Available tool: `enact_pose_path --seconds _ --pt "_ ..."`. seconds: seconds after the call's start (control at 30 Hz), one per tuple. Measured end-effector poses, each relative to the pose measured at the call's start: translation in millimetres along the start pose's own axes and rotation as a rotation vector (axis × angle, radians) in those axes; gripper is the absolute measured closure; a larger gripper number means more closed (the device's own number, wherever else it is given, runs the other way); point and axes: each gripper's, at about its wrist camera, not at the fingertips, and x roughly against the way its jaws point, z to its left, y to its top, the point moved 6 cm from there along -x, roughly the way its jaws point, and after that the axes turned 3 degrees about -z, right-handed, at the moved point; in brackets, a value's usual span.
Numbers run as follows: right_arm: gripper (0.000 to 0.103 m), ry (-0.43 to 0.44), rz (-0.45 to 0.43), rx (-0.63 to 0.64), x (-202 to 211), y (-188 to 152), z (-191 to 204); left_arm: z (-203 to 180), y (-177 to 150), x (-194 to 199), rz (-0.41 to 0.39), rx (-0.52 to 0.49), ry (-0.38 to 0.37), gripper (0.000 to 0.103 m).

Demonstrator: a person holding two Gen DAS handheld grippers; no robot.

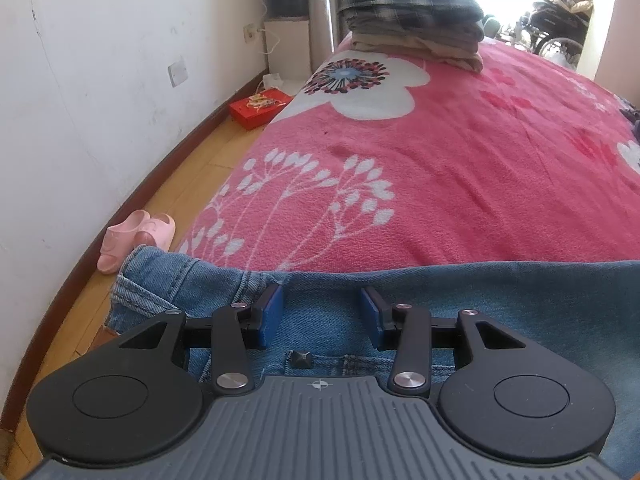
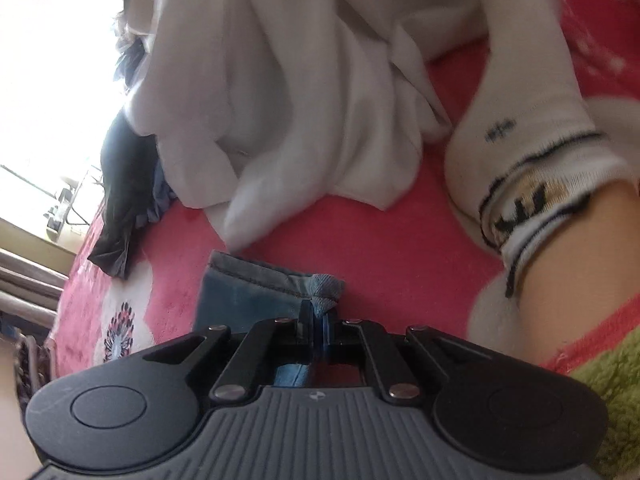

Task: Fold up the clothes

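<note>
Folded stack (image 1: 416, 36) is seen upper centre; jeans (image 1: 480, 304) unfolded: left gripper (image 1: 322, 312) spread, right gripper (image 2: 320, 320) pinching hem (image 2: 322, 294).

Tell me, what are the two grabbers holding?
The right gripper pinches the jeans by a hem corner. The left gripper holds nothing; its jaws stand open over the denim.
</note>
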Motion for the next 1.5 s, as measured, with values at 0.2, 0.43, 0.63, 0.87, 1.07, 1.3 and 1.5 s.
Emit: enact_pose_path --seconds 0.2,0.43,0.63,0.87,1.07,1.3,1.5 --pt "0.065 -0.064 -0.07 0.13 23 4 11 1 0 -1 -0.008 0.003 -0.004 0.06" --pt "0.063 0.074 -0.12 0.455 103 -48 83 1 0 -1 -0.013 0.01 -0.008 0.06" --pt "0.062 0.137 0.041 0.799 121 -201 115 0 0 -1 -0.016 0.012 -0.004 0.06" --pt "0.062 0.059 -0.065 1.002 109 -279 126 2 -2 -1 -0.027 0.014 -0.011 0.06" --pt "0.076 -0.017 -0.165 0.951 92 -268 120 3 -2 -1 -0.032 0.02 -0.023 0.059" --pt "0.098 -0.032 -0.288 1.11 122 -249 140 4 -2 -1 -0.035 0.025 -0.035 0.059" --pt "0.098 -0.031 -0.327 1.374 158 -219 175 5 -2 -2 -0.038 0.029 -0.039 0.059"
